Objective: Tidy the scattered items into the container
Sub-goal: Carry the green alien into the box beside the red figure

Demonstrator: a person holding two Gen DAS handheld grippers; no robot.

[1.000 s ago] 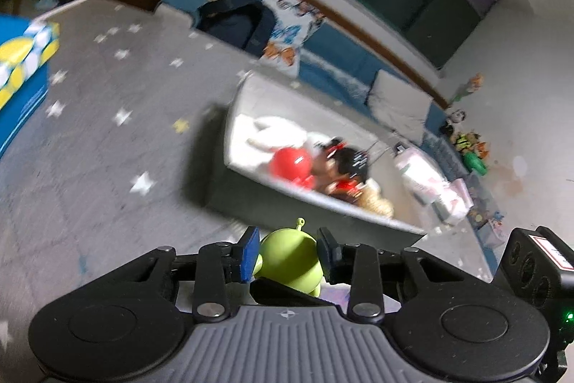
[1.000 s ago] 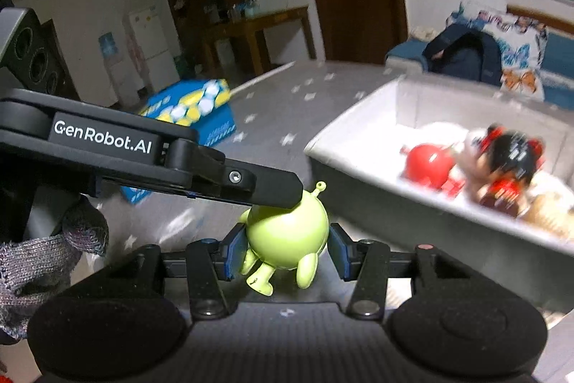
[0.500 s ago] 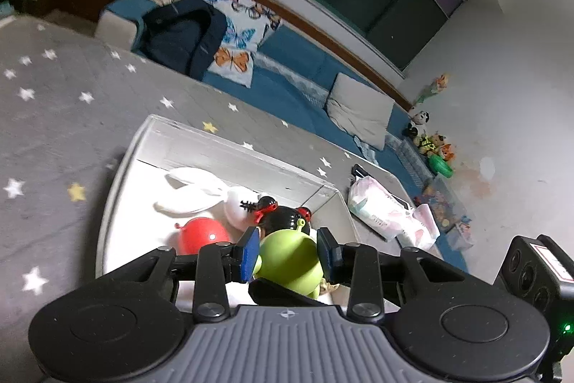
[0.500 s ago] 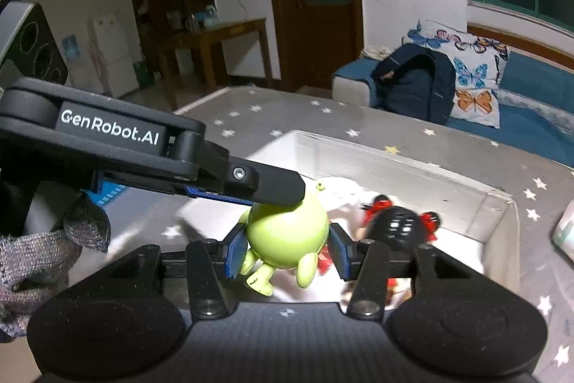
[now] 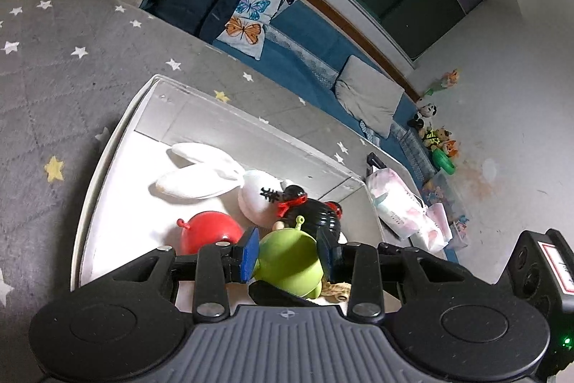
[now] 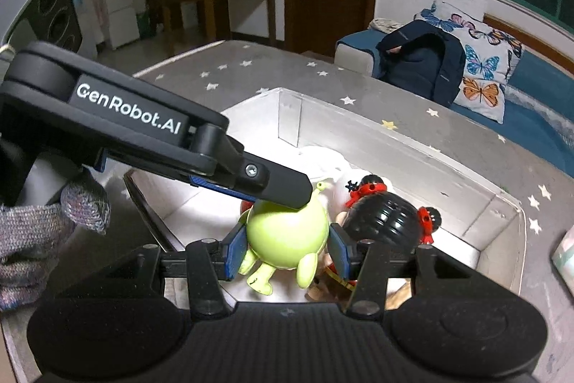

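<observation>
Star-patterned grey mat (image 5: 53, 67), white box (image 5: 107, 146), both jaws clamped on green alien toy (image 6: 287, 236)

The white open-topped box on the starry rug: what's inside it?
In the white box: a white long-eared plush rabbit, a red round toy and a black-haired doll. The held green alien toy hides what lies beneath.

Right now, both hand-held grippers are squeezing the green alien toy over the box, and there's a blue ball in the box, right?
Almost. The ball in the box is red, not blue; the left wrist view shows it. The green alien toy is indeed pinched by both the left hand-held gripper and the right hand-held gripper.
</observation>
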